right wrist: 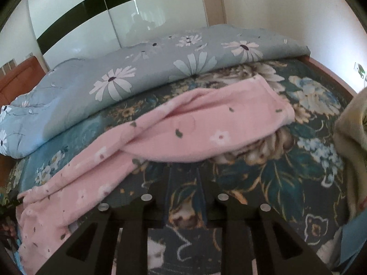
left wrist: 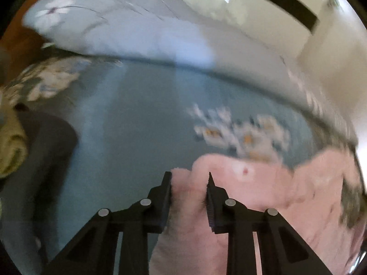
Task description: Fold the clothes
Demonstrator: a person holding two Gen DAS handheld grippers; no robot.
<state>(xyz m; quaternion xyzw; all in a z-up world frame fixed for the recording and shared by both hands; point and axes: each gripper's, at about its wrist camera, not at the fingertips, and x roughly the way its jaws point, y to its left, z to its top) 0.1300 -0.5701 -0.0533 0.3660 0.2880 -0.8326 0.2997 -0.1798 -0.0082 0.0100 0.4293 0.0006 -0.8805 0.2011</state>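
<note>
The pink garment (right wrist: 197, 123) is soft, light and limp. Left gripper (left wrist: 190, 178) fingers clench its edge; right gripper (right wrist: 183, 171) fingers stand parted, empty, near its hem.

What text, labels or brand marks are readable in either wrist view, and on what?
None readable in either view.
Pink garment: printed flowers and leaves only, no lettering.
Grey-blue quilt: daisy print, no label showing.
Floral bedsheet: pattern only.
Small green-and-white item on the wall: too small to tell.
Left wrist view: blurred throughout.
</note>
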